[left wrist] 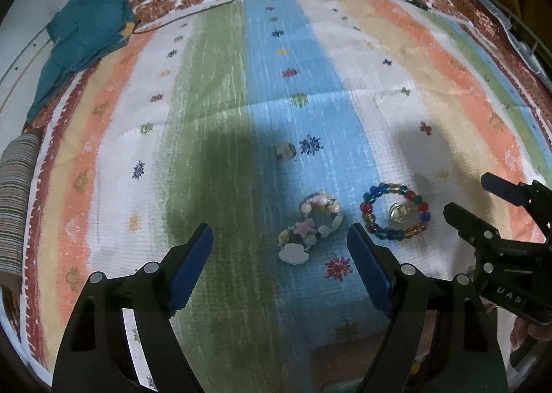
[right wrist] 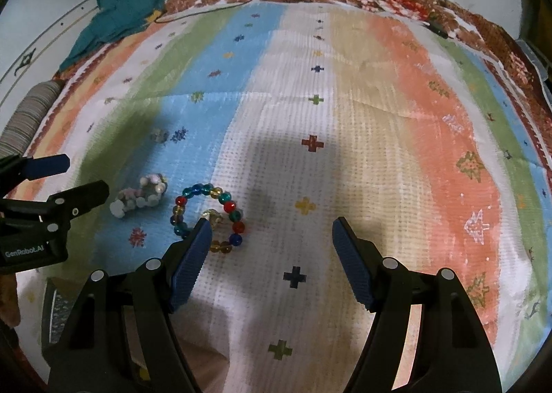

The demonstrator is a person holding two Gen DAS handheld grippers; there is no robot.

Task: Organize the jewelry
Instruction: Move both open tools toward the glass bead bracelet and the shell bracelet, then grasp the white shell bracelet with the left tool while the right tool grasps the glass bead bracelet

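Between left claw [left wrist: 280, 248] tips, shell bracelet [left wrist: 308, 225]

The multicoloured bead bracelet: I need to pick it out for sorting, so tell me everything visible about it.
The multicoloured bead bracelet is a closed ring of glossy, glass-like round beads in red, blue, teal and amber. It lies flat on the striped cloth, where the blue stripe meets the white. A small clear gold-tinted piece sits inside the loop. No gripper touches it.
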